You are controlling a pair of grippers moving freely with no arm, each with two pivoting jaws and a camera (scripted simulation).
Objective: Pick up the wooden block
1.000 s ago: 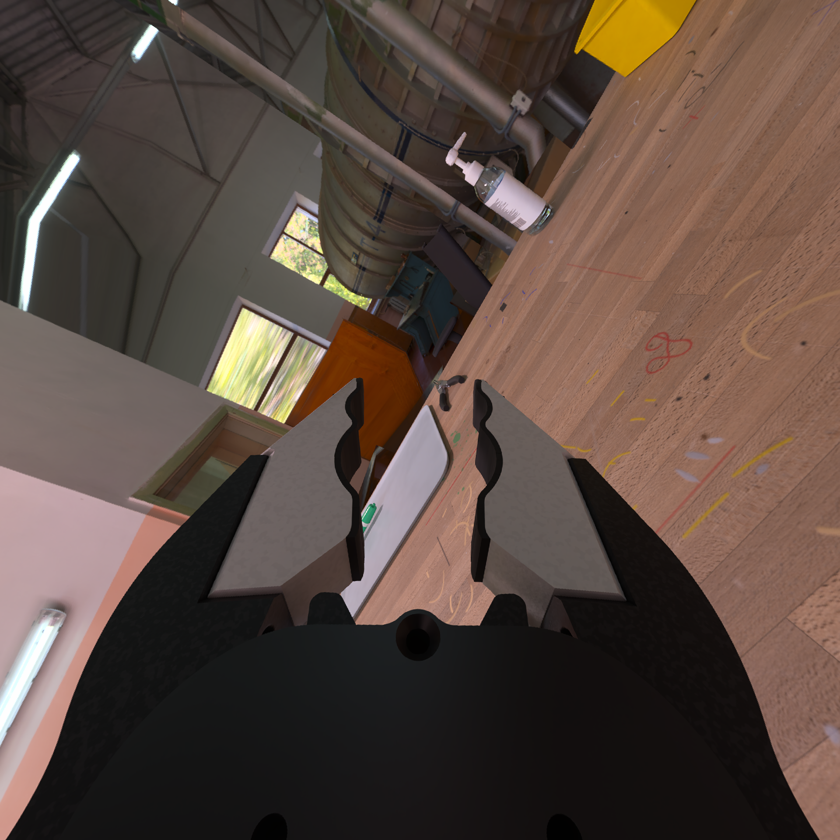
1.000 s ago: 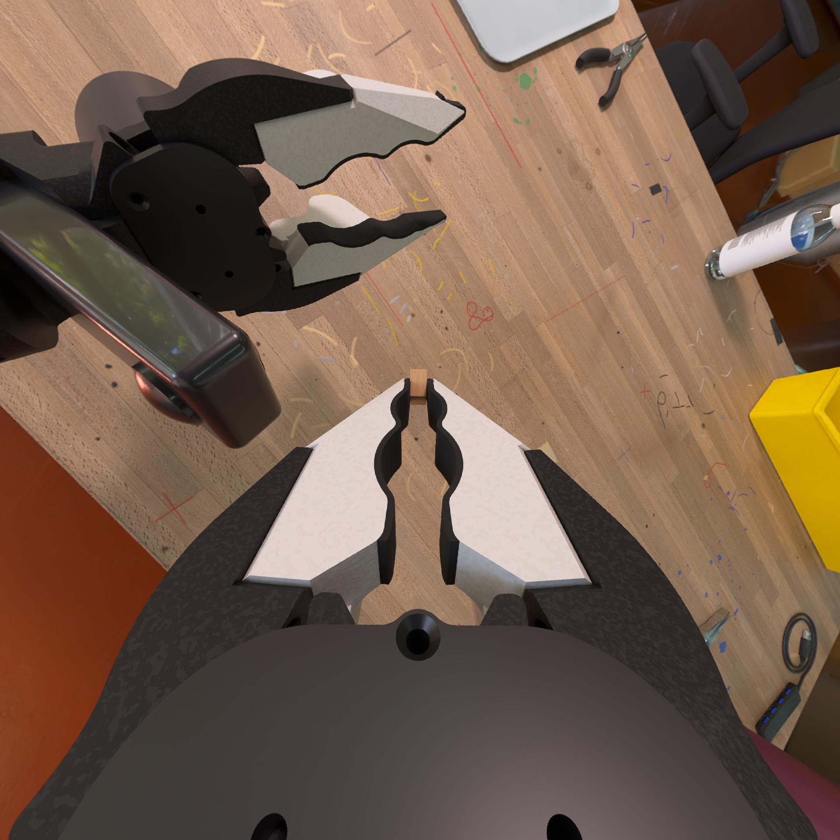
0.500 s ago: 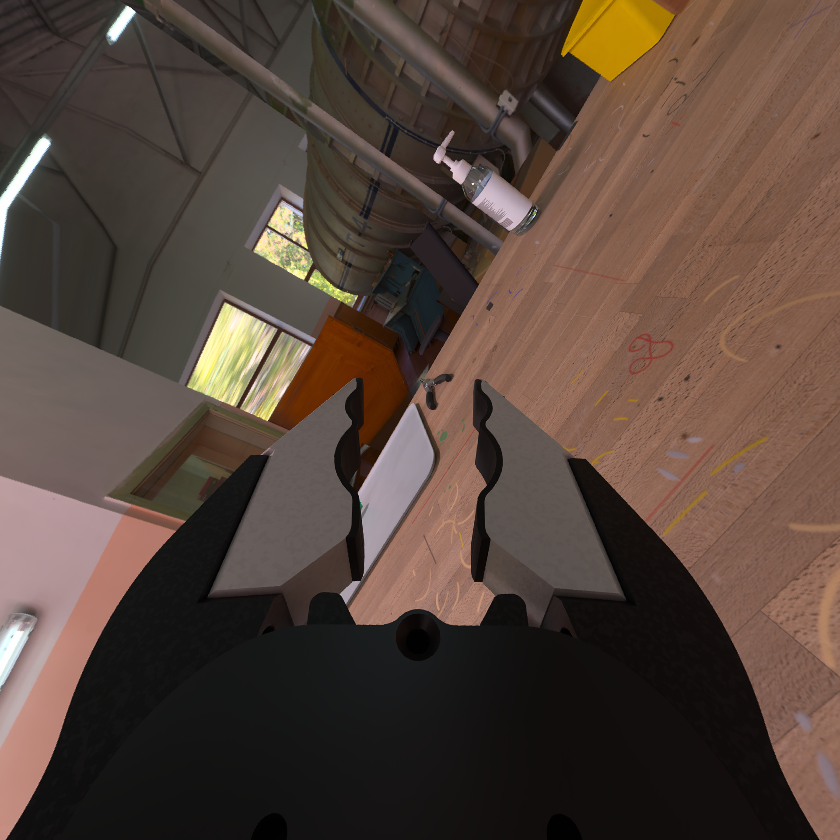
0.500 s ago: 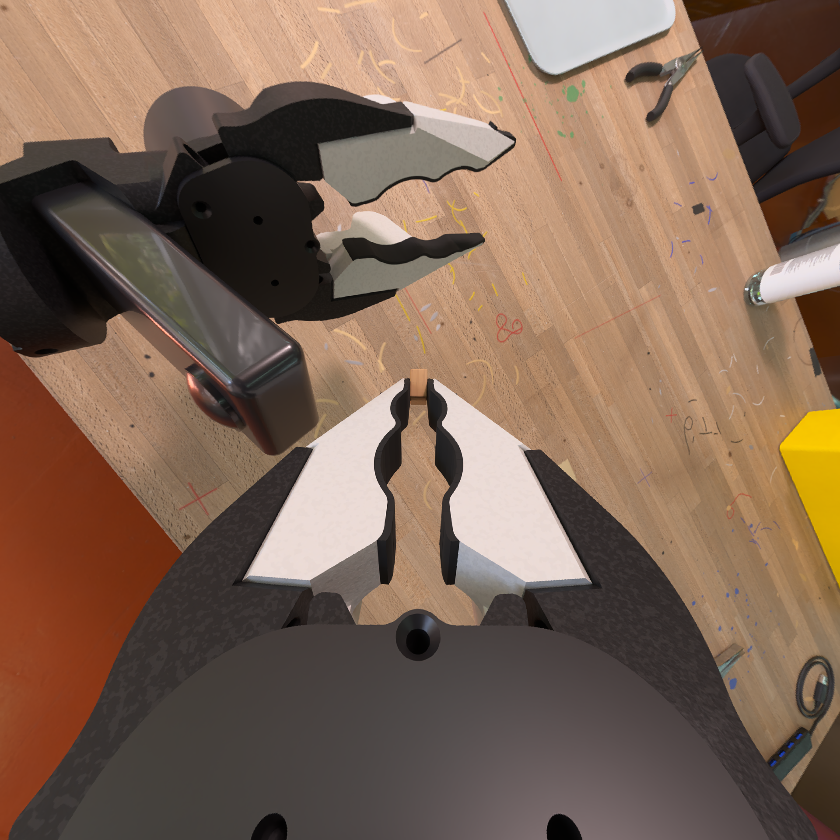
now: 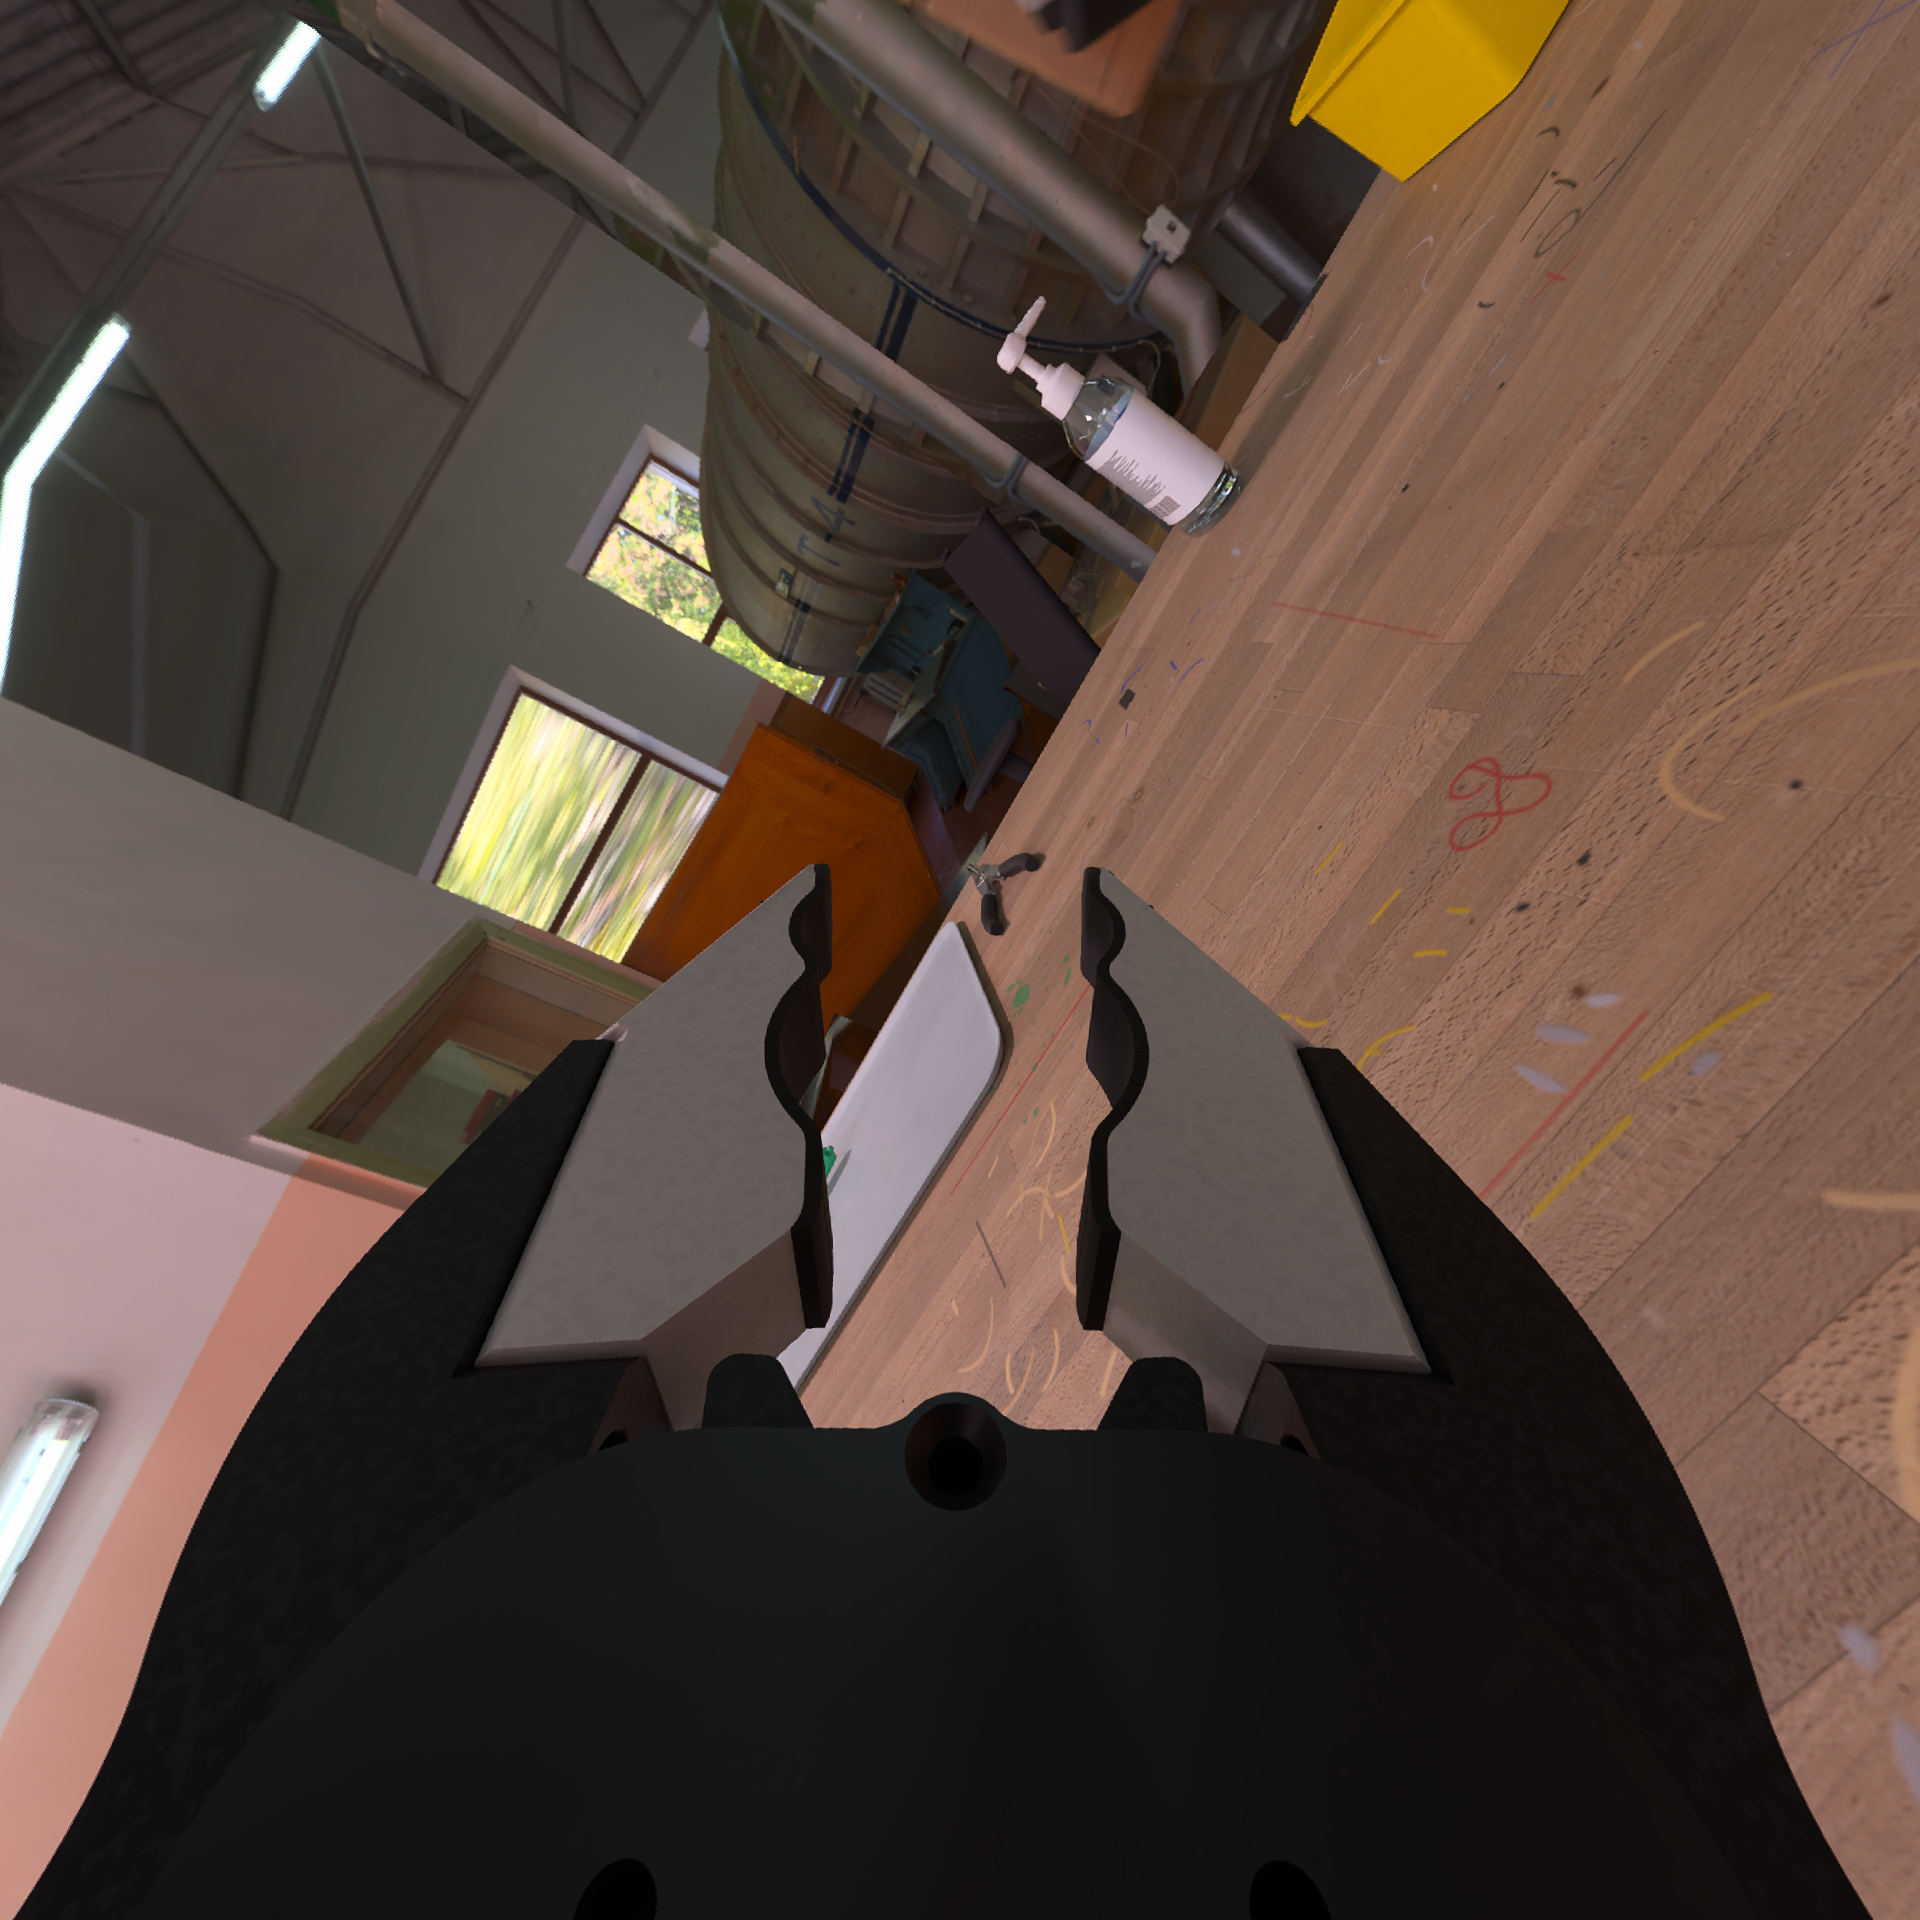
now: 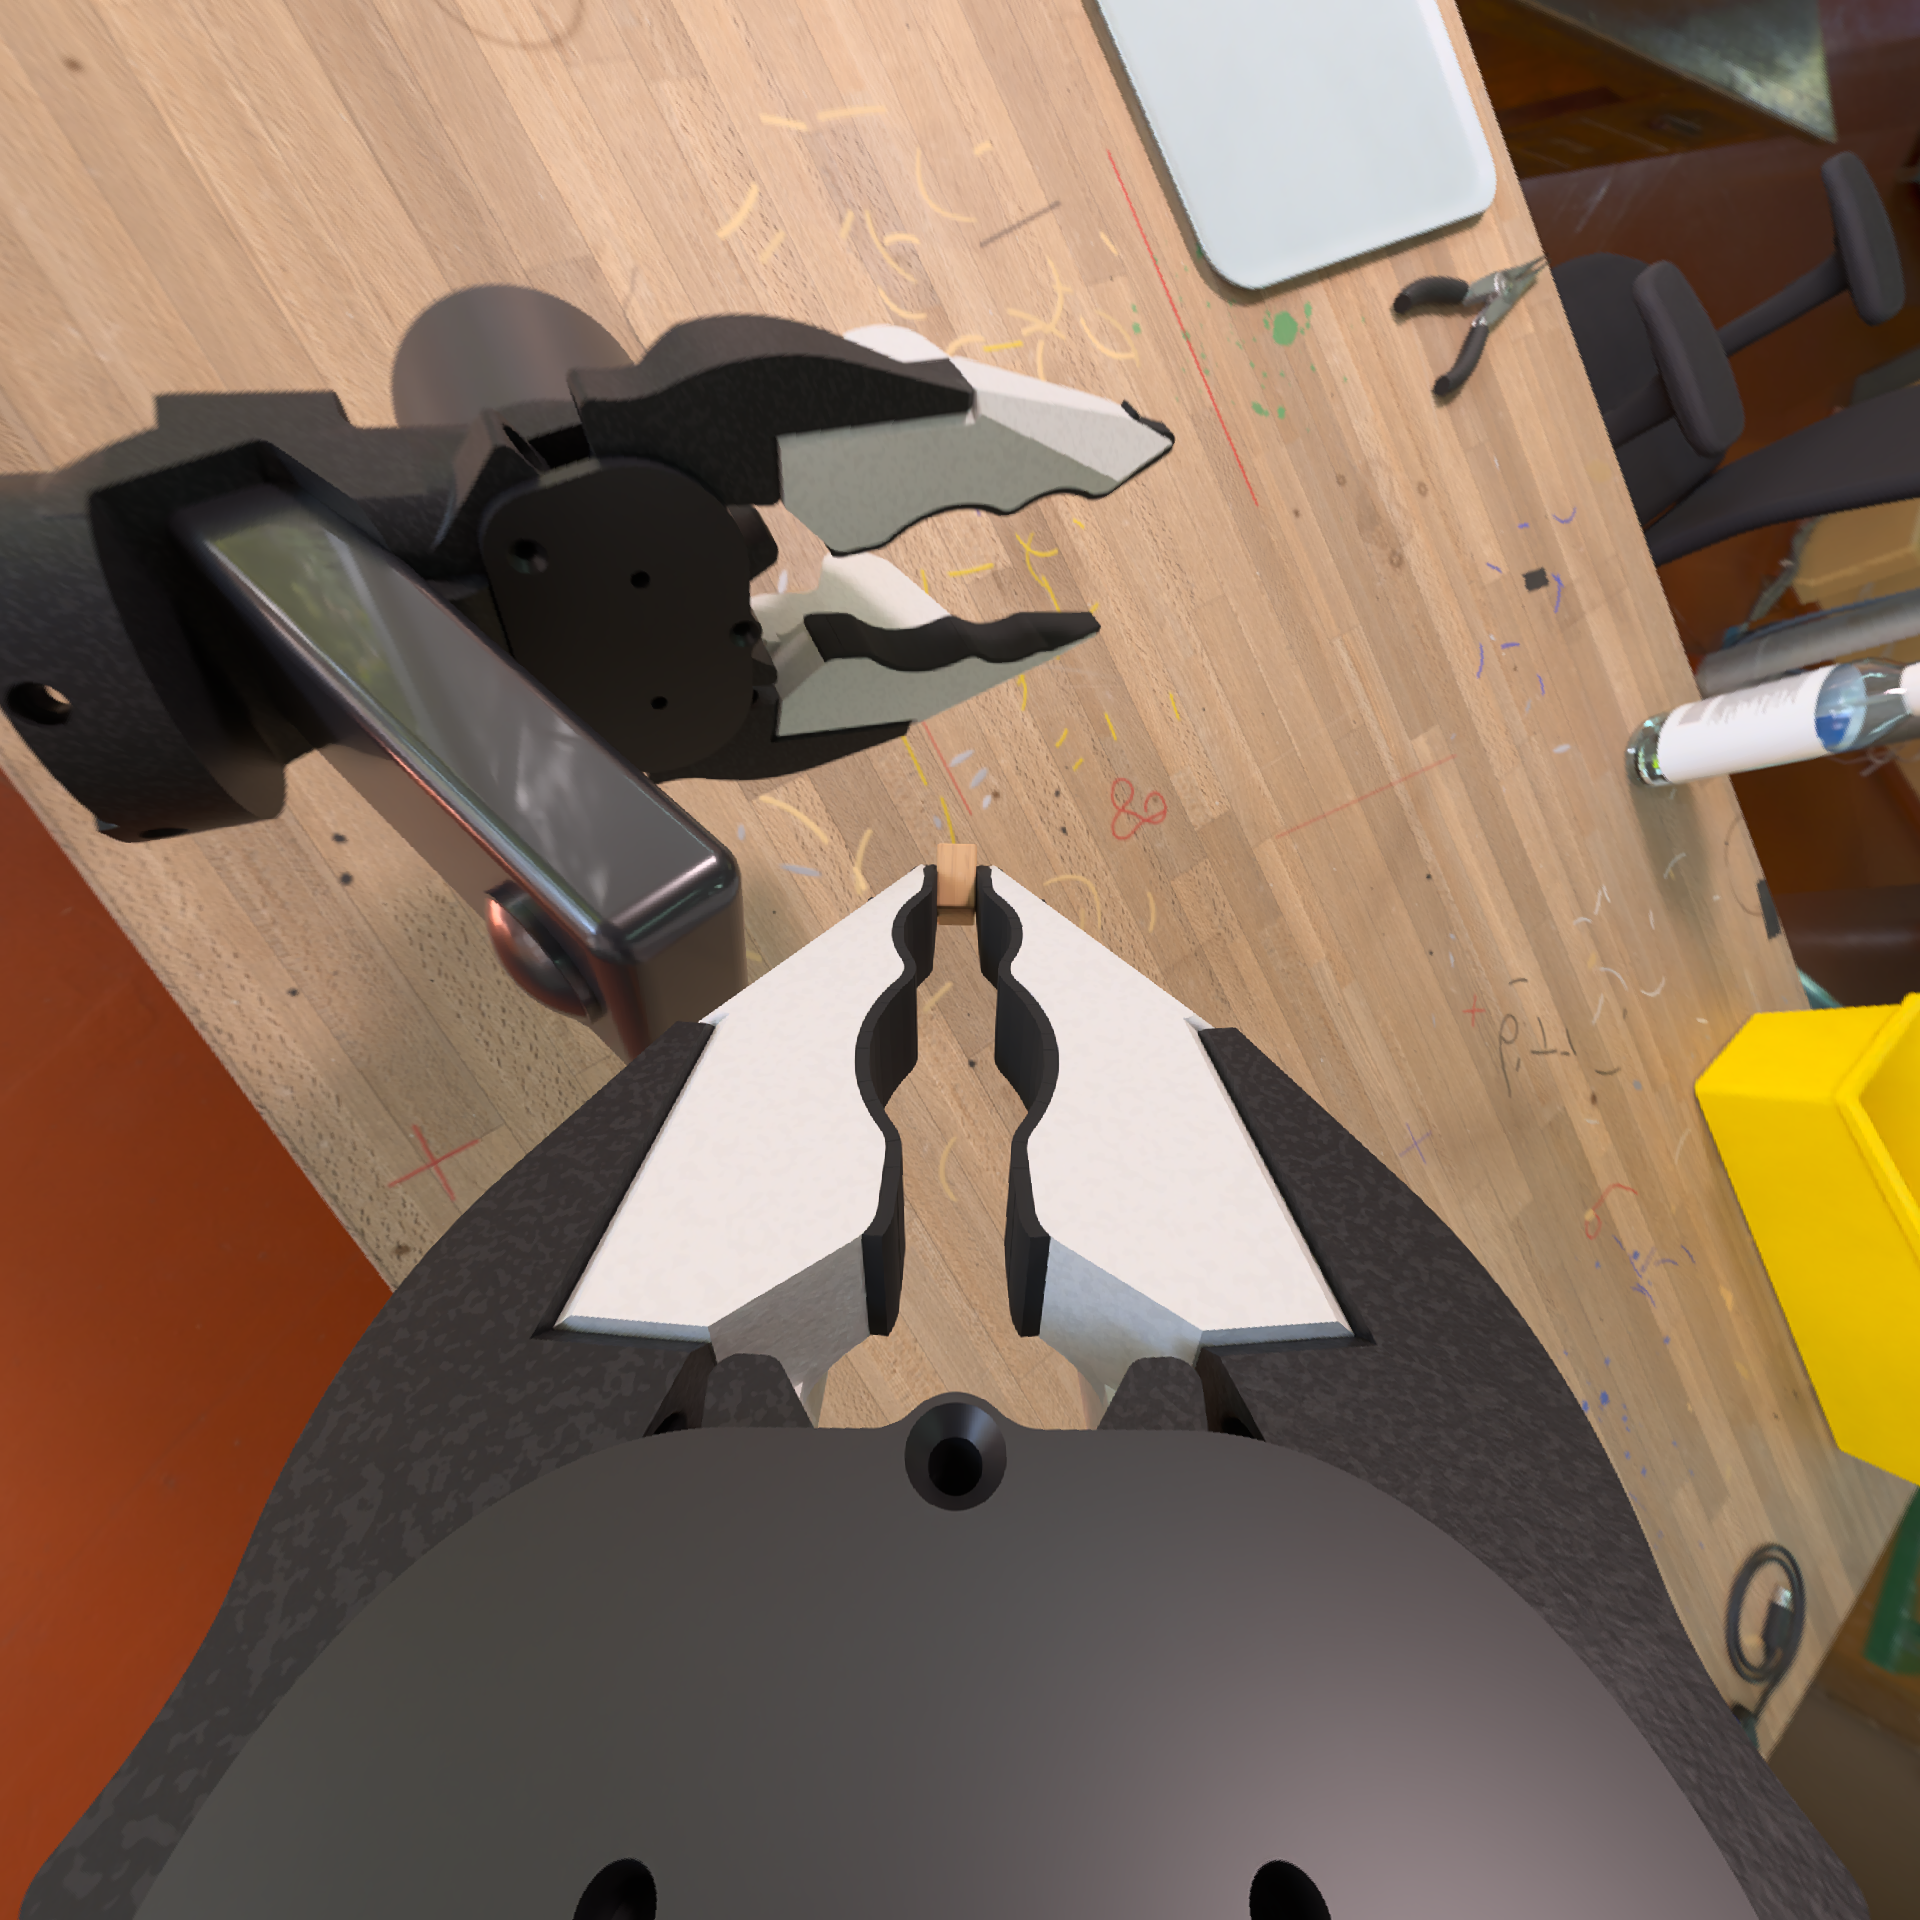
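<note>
The small wooden block (image 6: 955, 881) is pinched between the tips of my right gripper (image 6: 955, 885), which is shut on it and holds it above the wooden table (image 6: 1351, 831). My left gripper (image 5: 954, 883) is open and empty, turned on its side over the table; the block does not show in its view. In the right wrist view the left gripper (image 6: 1127, 535) hovers open to the upper left of the block, apart from it.
A white tray (image 6: 1299, 114) lies at the table's far edge with pliers (image 6: 1465, 317) beside it. A pump bottle (image 6: 1766, 722) and a yellow bin (image 6: 1829, 1205) are at the right. A cable (image 6: 1766, 1621) lies at the lower right. The table edge runs down the left.
The right gripper has kept the block and drawn away from the table, so the table and left gripper have shifted right and down in its view. The left gripper's view has swung slightly.
</note>
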